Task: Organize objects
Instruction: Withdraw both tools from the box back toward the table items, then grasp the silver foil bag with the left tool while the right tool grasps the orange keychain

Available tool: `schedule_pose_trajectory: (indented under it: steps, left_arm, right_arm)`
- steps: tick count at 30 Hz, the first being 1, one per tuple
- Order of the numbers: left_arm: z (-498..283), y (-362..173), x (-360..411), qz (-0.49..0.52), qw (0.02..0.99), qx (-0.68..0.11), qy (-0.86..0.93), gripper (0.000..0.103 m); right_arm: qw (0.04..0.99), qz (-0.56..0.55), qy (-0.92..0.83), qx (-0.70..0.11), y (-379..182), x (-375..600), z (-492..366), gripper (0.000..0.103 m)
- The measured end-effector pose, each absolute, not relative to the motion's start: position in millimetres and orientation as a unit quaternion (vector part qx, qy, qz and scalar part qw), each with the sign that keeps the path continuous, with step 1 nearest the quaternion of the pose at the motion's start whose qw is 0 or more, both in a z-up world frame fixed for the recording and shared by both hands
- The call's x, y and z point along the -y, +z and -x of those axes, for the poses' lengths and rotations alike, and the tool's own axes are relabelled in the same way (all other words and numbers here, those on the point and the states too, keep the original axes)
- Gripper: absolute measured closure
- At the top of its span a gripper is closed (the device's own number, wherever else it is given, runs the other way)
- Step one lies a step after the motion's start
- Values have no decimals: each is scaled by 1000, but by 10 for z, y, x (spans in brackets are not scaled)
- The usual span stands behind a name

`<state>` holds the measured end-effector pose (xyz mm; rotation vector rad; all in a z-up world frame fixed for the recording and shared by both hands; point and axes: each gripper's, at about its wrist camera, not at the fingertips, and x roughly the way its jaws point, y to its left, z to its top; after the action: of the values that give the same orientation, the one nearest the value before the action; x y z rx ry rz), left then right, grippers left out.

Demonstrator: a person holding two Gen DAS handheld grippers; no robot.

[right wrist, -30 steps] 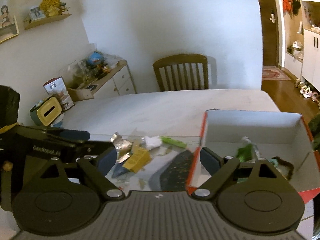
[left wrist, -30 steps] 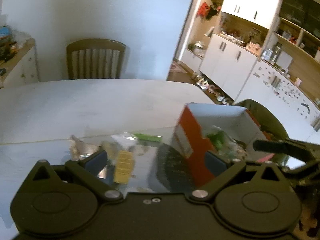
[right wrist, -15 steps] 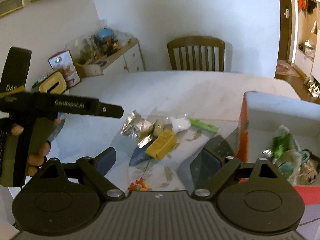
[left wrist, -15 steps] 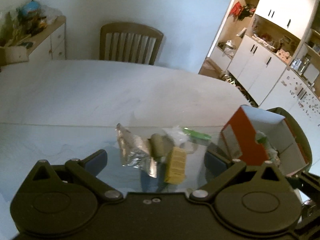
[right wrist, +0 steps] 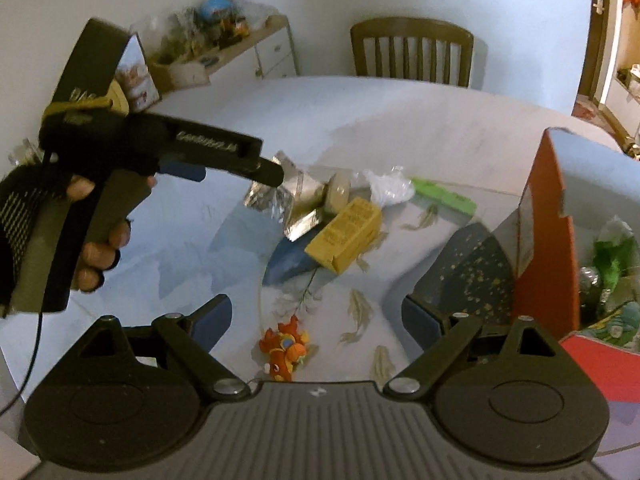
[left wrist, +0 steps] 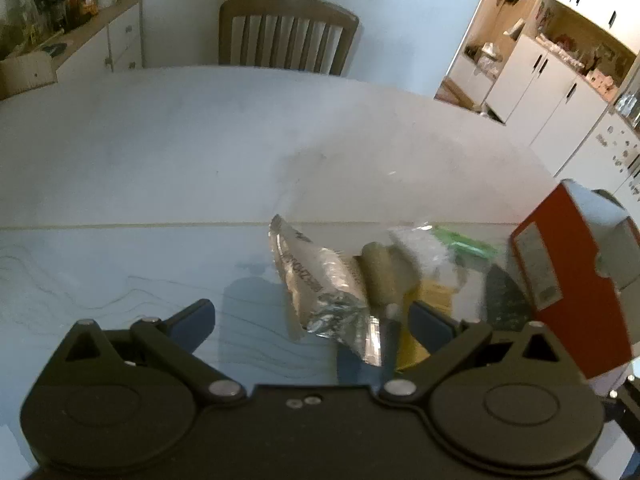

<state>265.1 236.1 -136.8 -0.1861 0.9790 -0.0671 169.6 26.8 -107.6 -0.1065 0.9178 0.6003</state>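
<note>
Foil packet (left wrist: 320, 280) flat, long axis toward chair; left tongs (left wrist: 310, 318), right tongs (right wrist: 316, 316) wide open, empty.

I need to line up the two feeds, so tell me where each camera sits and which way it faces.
Left wrist: on the left gripper, low over the table, facing the silver foil packet and the chair; its own open fingers show.
Right wrist: on the right gripper, higher, looking down at the yellow box; its fingers, the left gripper and a gloved hand show.
Shared: packet, yellow box, orange box, chair.
</note>
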Motion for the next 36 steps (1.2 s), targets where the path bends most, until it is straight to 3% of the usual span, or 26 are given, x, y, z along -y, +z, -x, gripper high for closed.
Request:
schedule_pose_trajectory:
  steps: [11, 18, 26, 31, 36]
  left_arm:
    - [-2839, -1648, -2349, 86, 870, -484, -36, 3]
    - [-2869, -1871, -2377, 95, 860, -500, -38, 12]
    - [-2916, -1855, -2342, 98, 862, -494, -54, 26]
    - [-2897, -1857, -2324, 114, 861, -492, -68, 47]
    - [-2881, -1835, -2320, 116, 859, -493, -70, 53]
  right_arm:
    - [828, 82, 291, -471, -1471, -470, -1812, 11]
    - [819, 100, 303, -477, -1582, -602, -1786, 11]
    - [810, 123, 307, -484, -1681, -728, -1765, 38]
    - [811, 143, 305, -478, -1698, -780, -1726, 48]
    - [812, 160, 304, -472, -1697, -800, -1681, 59]
